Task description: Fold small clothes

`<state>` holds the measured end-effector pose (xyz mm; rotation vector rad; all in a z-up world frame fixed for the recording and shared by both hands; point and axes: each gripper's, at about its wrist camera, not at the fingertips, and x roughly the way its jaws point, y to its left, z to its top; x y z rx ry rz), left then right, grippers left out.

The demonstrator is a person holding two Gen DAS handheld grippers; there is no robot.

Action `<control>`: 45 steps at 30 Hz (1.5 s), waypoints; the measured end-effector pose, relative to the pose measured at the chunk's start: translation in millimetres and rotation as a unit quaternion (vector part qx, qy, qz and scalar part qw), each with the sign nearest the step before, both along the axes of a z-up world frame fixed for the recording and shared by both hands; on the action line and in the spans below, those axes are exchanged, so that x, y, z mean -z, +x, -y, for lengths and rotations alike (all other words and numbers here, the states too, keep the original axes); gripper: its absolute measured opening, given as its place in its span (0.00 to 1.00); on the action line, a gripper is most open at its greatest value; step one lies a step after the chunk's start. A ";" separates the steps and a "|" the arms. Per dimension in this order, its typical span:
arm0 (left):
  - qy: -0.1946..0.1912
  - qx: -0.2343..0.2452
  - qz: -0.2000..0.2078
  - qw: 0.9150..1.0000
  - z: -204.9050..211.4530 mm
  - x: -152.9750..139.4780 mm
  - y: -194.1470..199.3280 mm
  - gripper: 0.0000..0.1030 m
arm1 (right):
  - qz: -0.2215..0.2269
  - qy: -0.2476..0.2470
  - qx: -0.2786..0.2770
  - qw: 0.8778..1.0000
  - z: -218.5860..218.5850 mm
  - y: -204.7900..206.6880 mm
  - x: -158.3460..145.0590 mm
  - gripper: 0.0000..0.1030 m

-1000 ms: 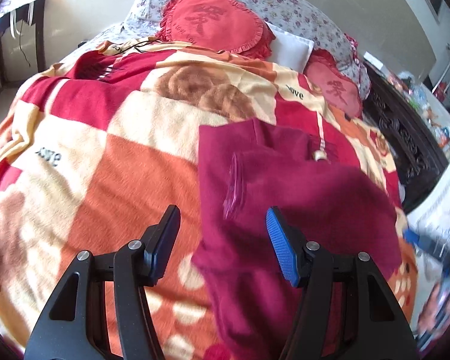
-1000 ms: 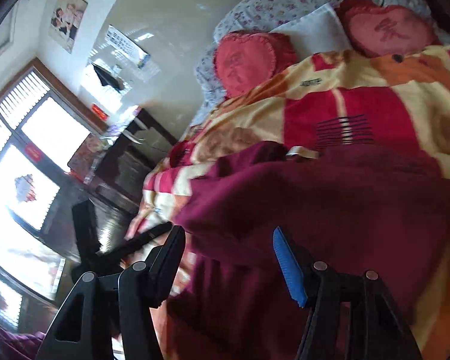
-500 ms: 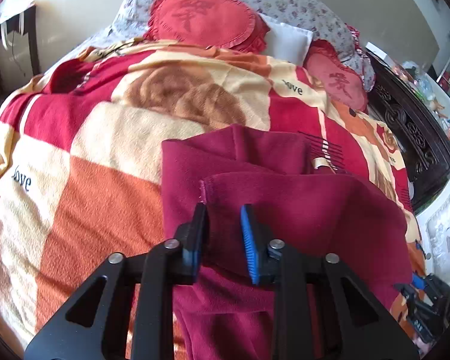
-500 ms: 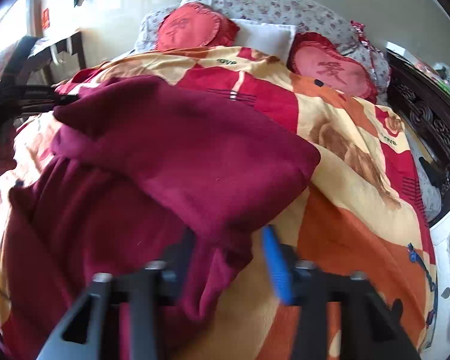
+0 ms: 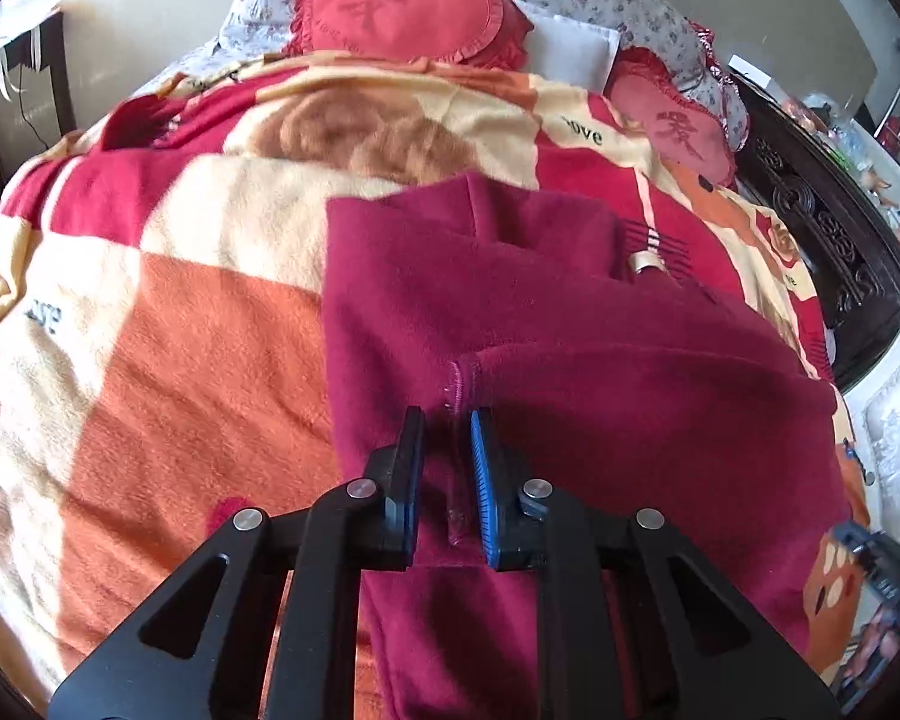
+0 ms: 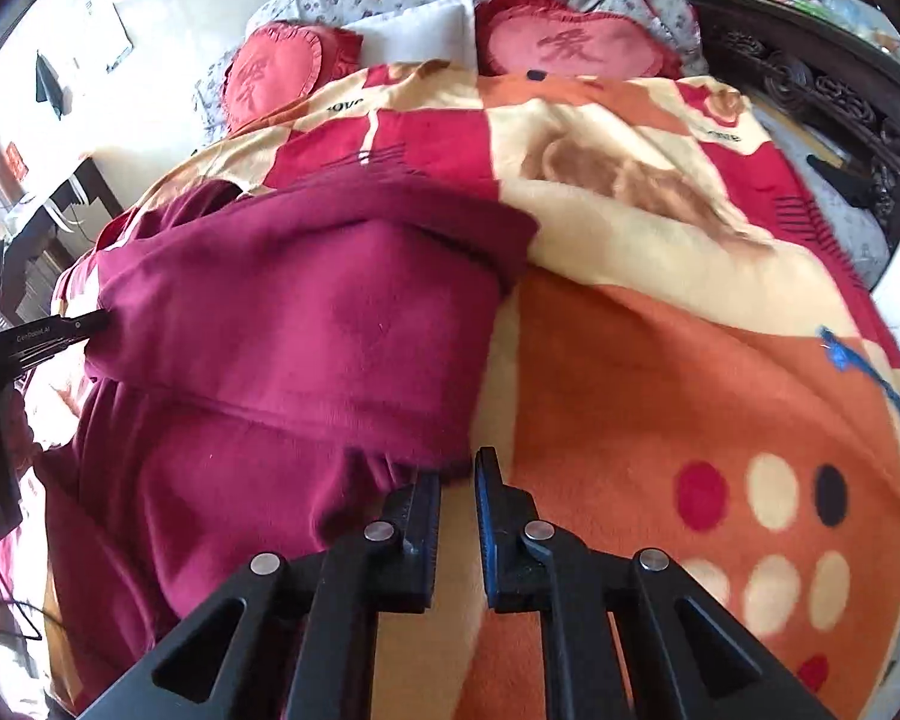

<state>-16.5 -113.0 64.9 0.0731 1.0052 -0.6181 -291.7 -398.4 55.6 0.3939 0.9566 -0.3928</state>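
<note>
Maroon garment (image 5: 510, 324) lay on blanket (image 5: 180, 360), near side of bed, w/ top layer already doubled over. Left gripper (image 5: 447, 420) clamped on hem; right gripper (image 6: 457, 468) nearly shut at folded corner, grip unclear. Further folds left.

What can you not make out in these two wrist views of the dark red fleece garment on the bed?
- Left wrist view: the dark red fleece garment, its near end hidden behind the left gripper.
- Right wrist view: whether the right gripper pinches fabric; the garment corner is blurred.
- Garment type: folded over itself.
</note>
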 end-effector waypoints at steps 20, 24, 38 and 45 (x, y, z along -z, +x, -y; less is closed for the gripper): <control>0.029 -0.014 0.000 0.999 14.3 7.6 19.1 0.14 | 0.058 0.080 0.074 0.992 99.5 115.6 2.7 0.25; 0.025 -0.012 0.005 1.000 8.2 6.7 16.6 0.14 | 0.069 0.107 0.098 0.987 109.6 107.3 -6.4 0.25; 0.046 -0.002 -0.019 0.999 -23.3 -0.7 -15.0 0.42 | 0.013 0.057 0.034 0.998 46.4 76.0 -8.3 0.25; 0.034 0.023 -0.023 0.999 -46.7 -9.8 -56.2 0.51 | 0.044 0.122 -0.056 0.990 -20.6 34.9 -44.7 0.39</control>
